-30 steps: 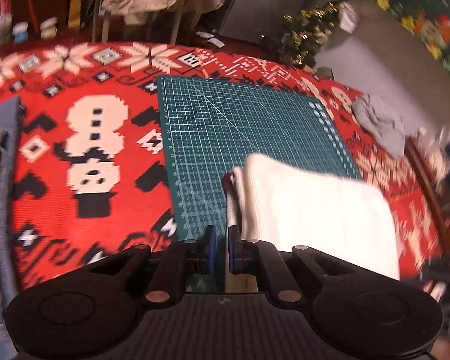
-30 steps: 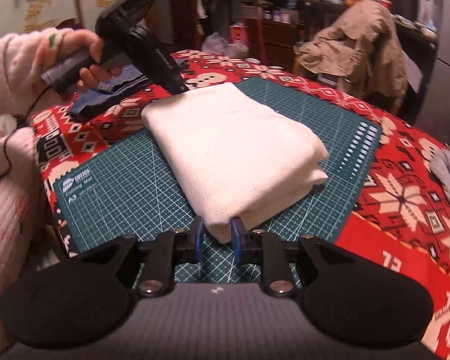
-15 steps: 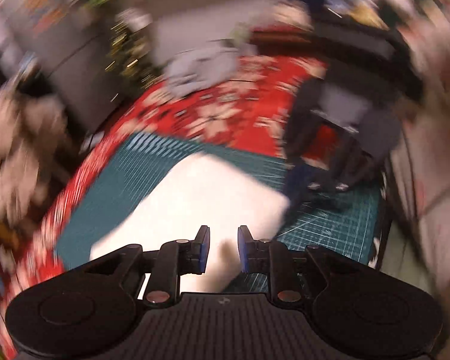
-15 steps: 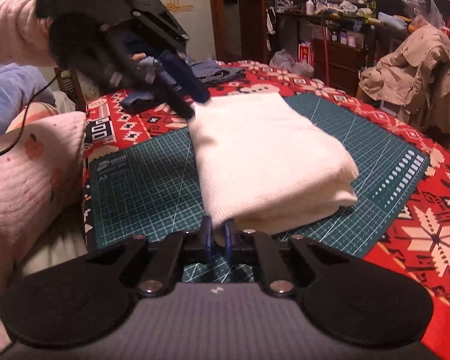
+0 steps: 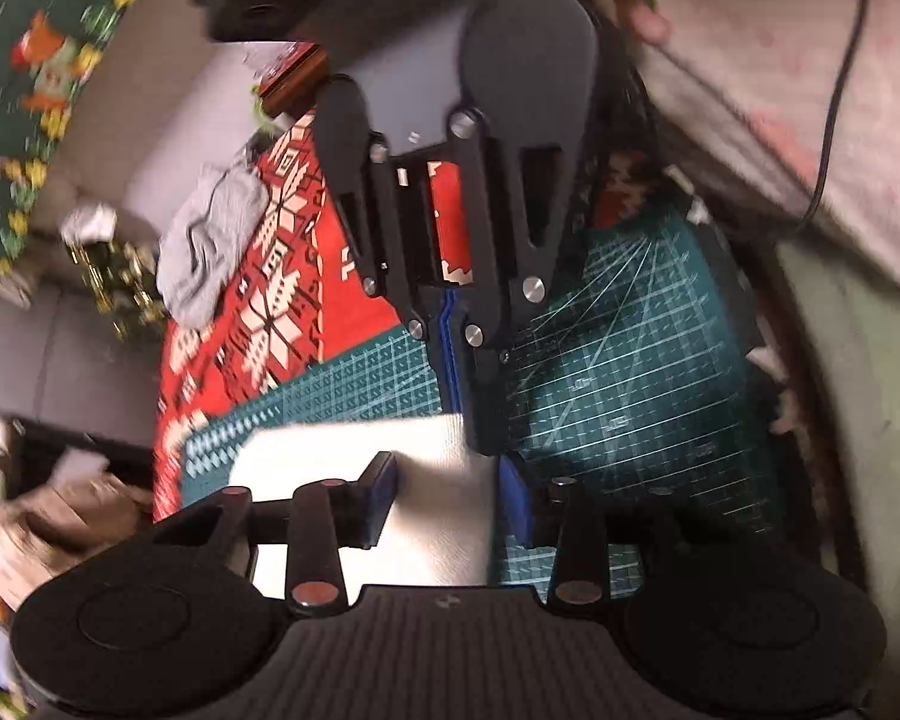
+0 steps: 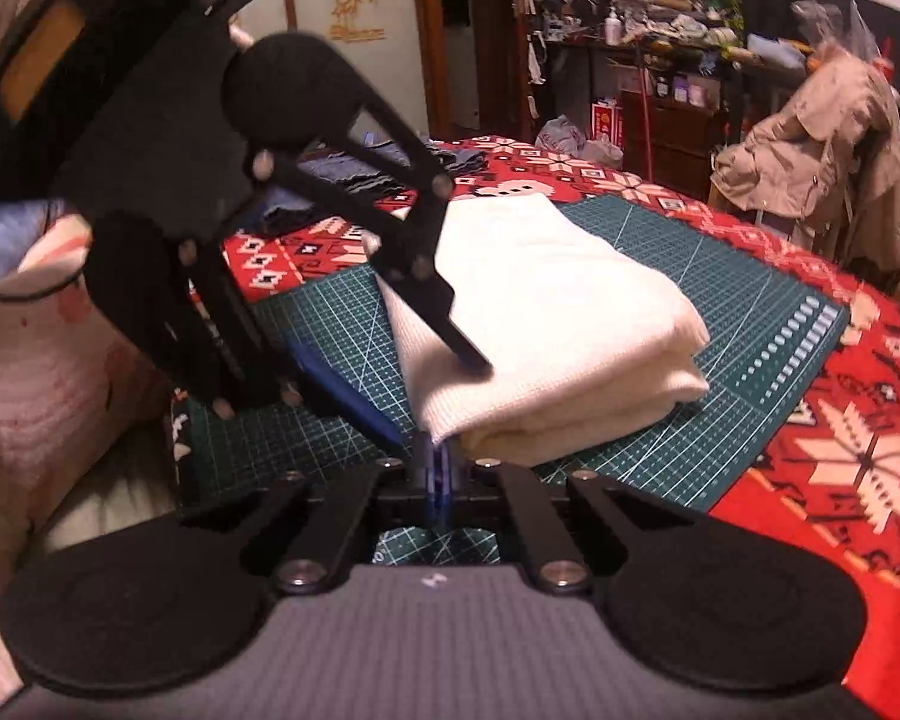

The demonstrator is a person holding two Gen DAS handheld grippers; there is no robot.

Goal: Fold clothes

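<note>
Right gripper (image 6: 437, 461) jaws pinched together on the near corner of the folded white cloth (image 6: 546, 312). Left gripper (image 5: 447, 501) jaws part open, just been widening, straddling the cloth's edge at 9 o'clock; whether the pads press it, can't tell. Cloth lies folded on the green cutting mat (image 6: 768, 372), centre of the red patterned tablecloth (image 6: 858, 456).

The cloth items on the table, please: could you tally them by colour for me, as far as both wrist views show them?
Cream: 1, the folded cloth on the green cutting mat.
Grey: 1, the crumpled cloth on the red tablecloth.
Blue: 1 pile of denim-coloured garments; how many pieces it holds cannot be told.
Total: 3.
</note>
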